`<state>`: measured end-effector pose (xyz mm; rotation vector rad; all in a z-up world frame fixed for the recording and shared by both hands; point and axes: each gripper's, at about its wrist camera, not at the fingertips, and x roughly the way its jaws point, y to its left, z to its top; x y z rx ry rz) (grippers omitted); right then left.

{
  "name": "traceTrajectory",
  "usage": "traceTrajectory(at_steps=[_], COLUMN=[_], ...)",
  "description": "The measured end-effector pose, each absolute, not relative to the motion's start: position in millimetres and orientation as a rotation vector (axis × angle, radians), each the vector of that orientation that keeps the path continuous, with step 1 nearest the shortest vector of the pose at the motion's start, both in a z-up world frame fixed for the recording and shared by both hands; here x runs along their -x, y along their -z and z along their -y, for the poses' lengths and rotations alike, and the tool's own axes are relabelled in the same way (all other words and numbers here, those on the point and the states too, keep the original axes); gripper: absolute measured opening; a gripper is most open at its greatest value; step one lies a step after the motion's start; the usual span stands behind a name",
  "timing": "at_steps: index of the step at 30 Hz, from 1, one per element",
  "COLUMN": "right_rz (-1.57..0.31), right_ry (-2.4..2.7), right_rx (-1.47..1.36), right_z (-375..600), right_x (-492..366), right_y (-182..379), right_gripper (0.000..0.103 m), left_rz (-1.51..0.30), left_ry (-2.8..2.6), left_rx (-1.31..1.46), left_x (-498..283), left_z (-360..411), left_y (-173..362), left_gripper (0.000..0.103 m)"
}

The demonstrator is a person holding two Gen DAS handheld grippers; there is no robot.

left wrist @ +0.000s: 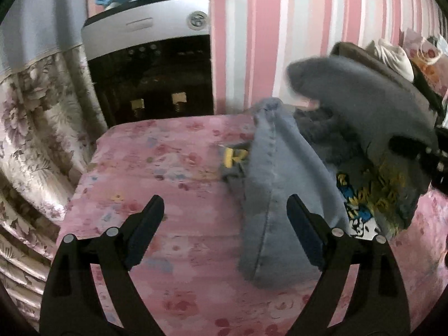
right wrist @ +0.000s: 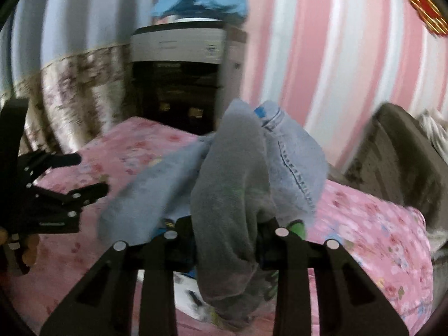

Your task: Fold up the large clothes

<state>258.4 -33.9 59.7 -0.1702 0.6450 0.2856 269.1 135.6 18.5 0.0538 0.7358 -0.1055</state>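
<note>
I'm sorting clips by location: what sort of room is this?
Likely a home bedroom: a bed with a pink floral sheet, pink striped wallpaper, a floral curtain.

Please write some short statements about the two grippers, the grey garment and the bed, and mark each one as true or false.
1. The left gripper is open and holds nothing. True.
2. The right gripper is shut on the grey garment. True.
3. The garment lies flat and neatly folded. False: it is bunched up and partly lifted off the bed.
4. The bed cover is plain white. False: it is pink with a flower print.
5. The wall behind the bed has pink and white stripes. True.
6. The garment has no print. False: a yellow and blue print shows in the left wrist view.
</note>
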Motion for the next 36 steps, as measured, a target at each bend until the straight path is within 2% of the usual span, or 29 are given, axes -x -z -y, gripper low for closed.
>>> traceTrajectory(at_steps=[4, 8, 12, 20, 24, 25, 30, 36], right_rz=[-0.678, -0.784, -0.76, -0.724, -0.702, -0.692, -0.667, -0.651], right_ry=[-0.346, -0.384, -0.387, -0.403, -0.419, -0.42, -0.436, -0.43], right_rx=[0.241, 0.287, 0.303, 0.313, 0.286, 0.288, 0.3, 0.295], right_z=[-14.2, -43.4, -39.9, -30.7, -26.6, -27.0, -18.9, 21.4], right_x=[-255.4, -260.8, -251.9, -241.6, -236.5, -233.0, -209.5, -177.7], right_y=[-50.6, -8.3, 2.2, -1.8, -10.8, -13.5, -29.3, -45.7], right_gripper=[0.031, 0.031, 0.031, 0.043, 0.062, 0.064, 0.071, 0.071], left_rz=[-0.708, -0.724, -0.756, -0.765, -0.769, -0.769, -0.765, -0.758], left_ry=[0.09, 0.062, 0.052, 0.029, 0.03, 0.03, 0.022, 0.034], left_rx=[-0.039, -0.061, -0.056, -0.106, -0.133, -0.136, -0.131, -0.132], left_x=[-262.9, -260.8, -258.6, -249.6, -244.5, -242.5, -234.0, -225.0], left_z=[-148.9, -155.4, -161.3, -151.4, -144.9, -144.2, -146.5, -142.2], left_y=[-28.7, -23.4, -13.0, -4.5, -2.9, -2.9, -5.2, -10.5], left_gripper=[0.089, 0.091, 0.091, 0.093, 0.093, 0.093, 0.094, 0.095])
